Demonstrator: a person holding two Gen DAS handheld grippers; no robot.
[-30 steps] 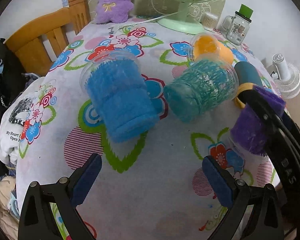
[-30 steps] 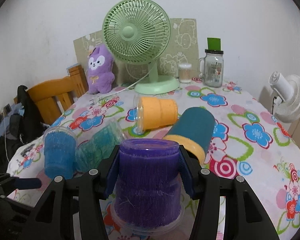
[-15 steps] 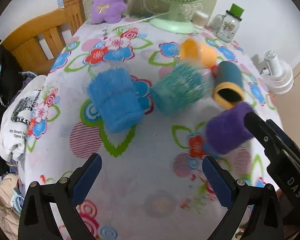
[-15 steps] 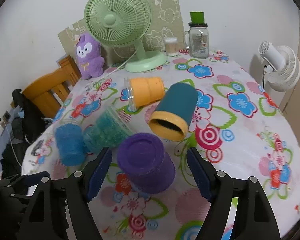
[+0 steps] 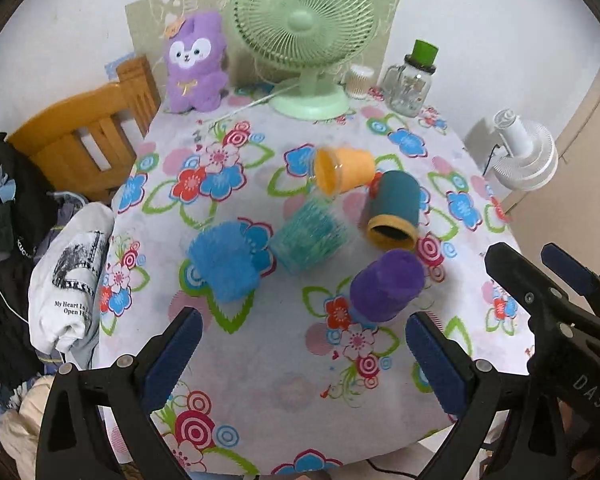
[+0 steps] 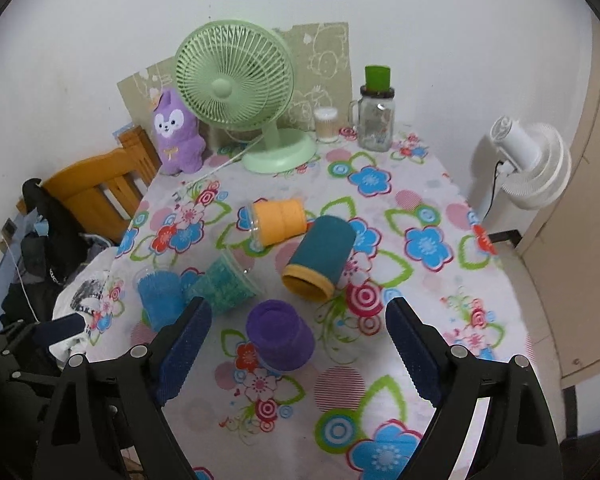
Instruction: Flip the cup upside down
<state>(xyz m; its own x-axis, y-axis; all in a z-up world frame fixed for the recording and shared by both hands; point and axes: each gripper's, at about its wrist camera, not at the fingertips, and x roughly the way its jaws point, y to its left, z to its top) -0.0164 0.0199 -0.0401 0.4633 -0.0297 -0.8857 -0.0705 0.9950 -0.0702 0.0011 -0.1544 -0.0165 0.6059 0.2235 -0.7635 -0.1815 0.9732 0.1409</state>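
A purple fuzzy cup (image 6: 281,339) stands upside down on the flowered tablecloth (image 6: 440,320); it also shows in the left wrist view (image 5: 386,287). A blue cup (image 5: 224,266) stands mouth down. A teal cup (image 5: 310,242), an orange cup (image 5: 342,168) and a dark teal cup with a yellow rim (image 5: 394,210) lie on their sides. My right gripper (image 6: 298,350) is open and empty, above and behind the purple cup. My left gripper (image 5: 300,356) is open and empty, raised over the table's near part.
A green desk fan (image 6: 236,92), a purple plush toy (image 6: 176,136), a glass jar with a green lid (image 6: 376,120) and a small container (image 6: 326,124) stand at the back. A wooden chair (image 5: 84,140) with clothes is left. A white fan (image 6: 532,160) is right.
My right gripper has opened, let go of the purple cup standing upside down on the table, and pulled back and up. My left gripper has also risen and drawn back.
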